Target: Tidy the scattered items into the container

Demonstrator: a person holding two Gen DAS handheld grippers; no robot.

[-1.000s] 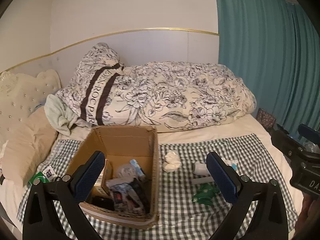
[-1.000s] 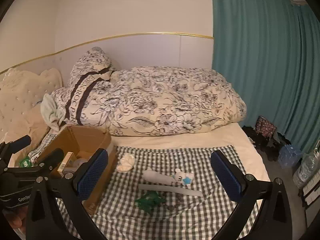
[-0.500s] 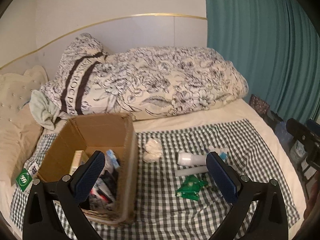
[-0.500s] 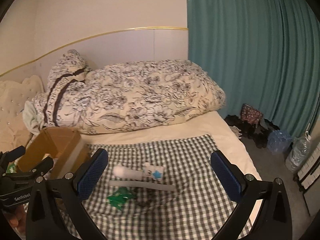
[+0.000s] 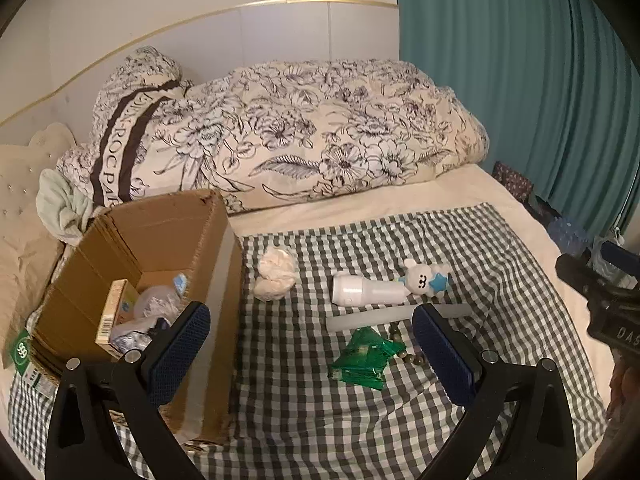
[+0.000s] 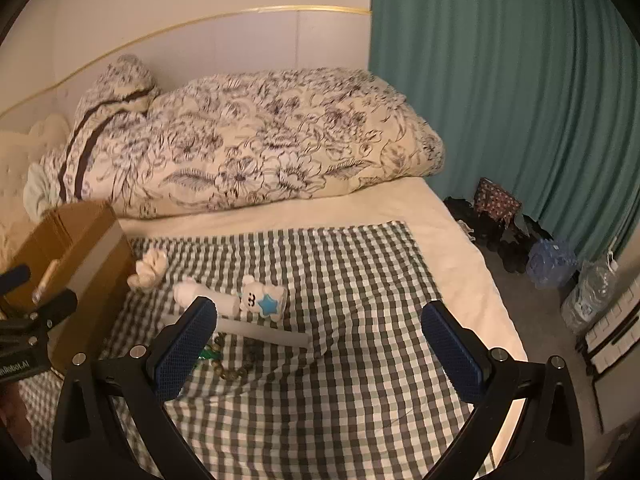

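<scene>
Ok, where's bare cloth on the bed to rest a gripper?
Free: the checked cloth right of the bear toy, out to its edge, and its near strip. Crowded: between the cardboard box and bear toy, with the white wad, green wrapper and beads.

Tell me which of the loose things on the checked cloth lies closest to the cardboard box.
The crumpled white cloth ball. It sits just beside the cardboard box, while the bear-topped white toy, green packet and beads lie farther right.

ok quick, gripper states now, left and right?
Left gripper: open, holding nothing, above the checked cloth beside the cardboard box.
Right gripper: open, holding nothing, over the cloth.
</scene>
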